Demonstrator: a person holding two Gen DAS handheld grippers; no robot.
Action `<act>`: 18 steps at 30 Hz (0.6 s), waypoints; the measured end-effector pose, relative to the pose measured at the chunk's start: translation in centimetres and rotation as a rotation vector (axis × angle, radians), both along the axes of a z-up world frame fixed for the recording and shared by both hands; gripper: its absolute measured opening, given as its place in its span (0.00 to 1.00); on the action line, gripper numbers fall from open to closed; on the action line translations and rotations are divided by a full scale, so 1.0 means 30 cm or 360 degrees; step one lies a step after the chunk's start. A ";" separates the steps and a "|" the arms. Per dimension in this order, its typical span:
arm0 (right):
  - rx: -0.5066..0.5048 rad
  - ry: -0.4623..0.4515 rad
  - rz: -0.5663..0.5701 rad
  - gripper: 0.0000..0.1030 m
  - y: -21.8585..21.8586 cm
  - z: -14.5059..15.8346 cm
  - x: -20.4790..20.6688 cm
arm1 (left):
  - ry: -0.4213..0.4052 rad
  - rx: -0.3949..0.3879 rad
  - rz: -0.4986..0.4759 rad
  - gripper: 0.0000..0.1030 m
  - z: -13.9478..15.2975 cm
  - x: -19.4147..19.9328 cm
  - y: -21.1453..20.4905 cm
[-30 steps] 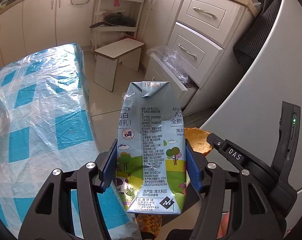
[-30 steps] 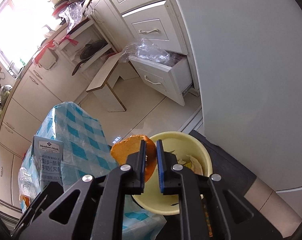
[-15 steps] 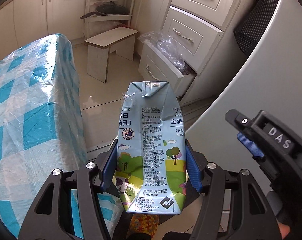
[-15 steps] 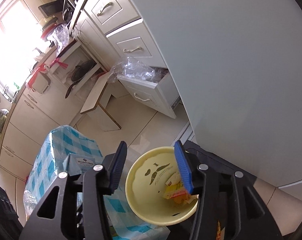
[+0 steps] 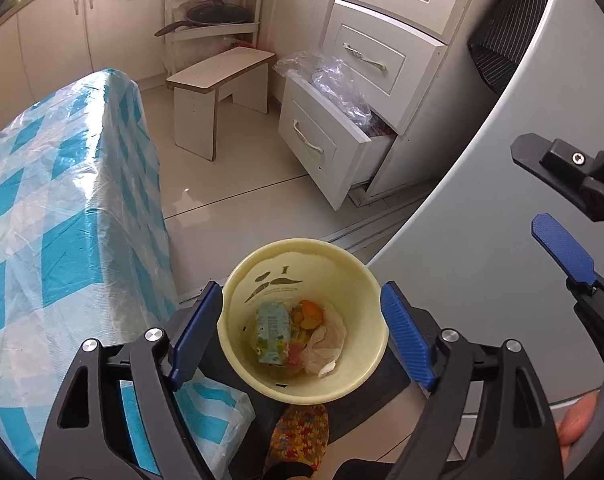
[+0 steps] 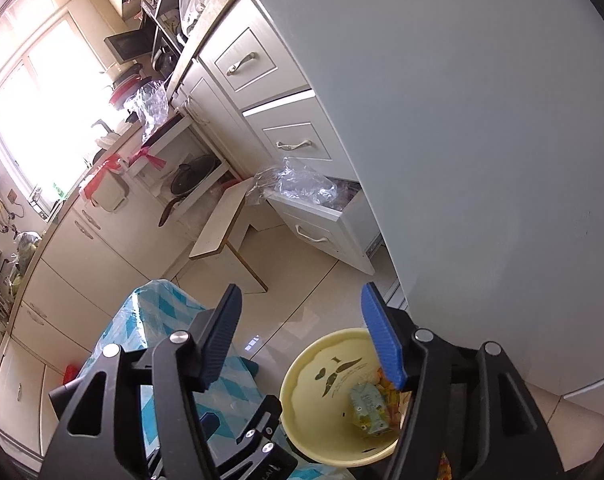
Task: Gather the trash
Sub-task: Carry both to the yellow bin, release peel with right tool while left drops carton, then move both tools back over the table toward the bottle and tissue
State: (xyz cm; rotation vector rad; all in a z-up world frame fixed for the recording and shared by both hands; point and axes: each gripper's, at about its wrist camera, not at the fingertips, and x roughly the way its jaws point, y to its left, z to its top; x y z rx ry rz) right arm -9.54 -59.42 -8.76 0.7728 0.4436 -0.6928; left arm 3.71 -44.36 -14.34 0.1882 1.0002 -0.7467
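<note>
A pale yellow bin (image 5: 302, 245) stands on the floor right under my left gripper (image 5: 298, 294). Its jaws are opening and nothing is between the blue pads (image 5: 194, 332). Inside the bin lie a light-blue milk carton (image 5: 273, 332), an orange peel (image 5: 310, 313) and a crumpled white wrapper (image 5: 326, 340). My right gripper (image 6: 302, 296) hangs higher, above the bin's left rim (image 6: 302, 364), with its jaws opening and nothing between them. The carton (image 6: 367, 404) shows in that view too. One blue pad of the right gripper (image 5: 561, 252) shows at the right of the left wrist view.
A table under a blue checked cloth (image 5: 62, 220) stands just left of the bin. A grey fridge door (image 5: 481, 248) rises at the right. Beyond are a low white stool (image 5: 222, 76) and an open drawer (image 5: 321, 144) stuffed with plastic bags. A patterned slipper (image 5: 302, 432) lies below the bin.
The left gripper let go of the milk carton, which now lies in the bin. The right gripper dropped the orange peel, spread its jaws and rose.
</note>
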 end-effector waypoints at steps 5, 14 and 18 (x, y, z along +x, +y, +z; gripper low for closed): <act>-0.0040 0.0019 0.0024 0.66 0.021 0.025 0.015 | -0.0026 -0.0009 0.0109 0.82 0.044 0.008 0.123; -0.0146 0.0138 0.0164 0.80 0.121 0.064 0.065 | -0.0031 -0.0049 0.0356 0.87 0.112 0.025 0.450; -0.0230 0.0205 0.0269 0.83 0.195 0.073 0.089 | -0.0043 -0.0053 0.0450 0.88 0.131 0.039 0.589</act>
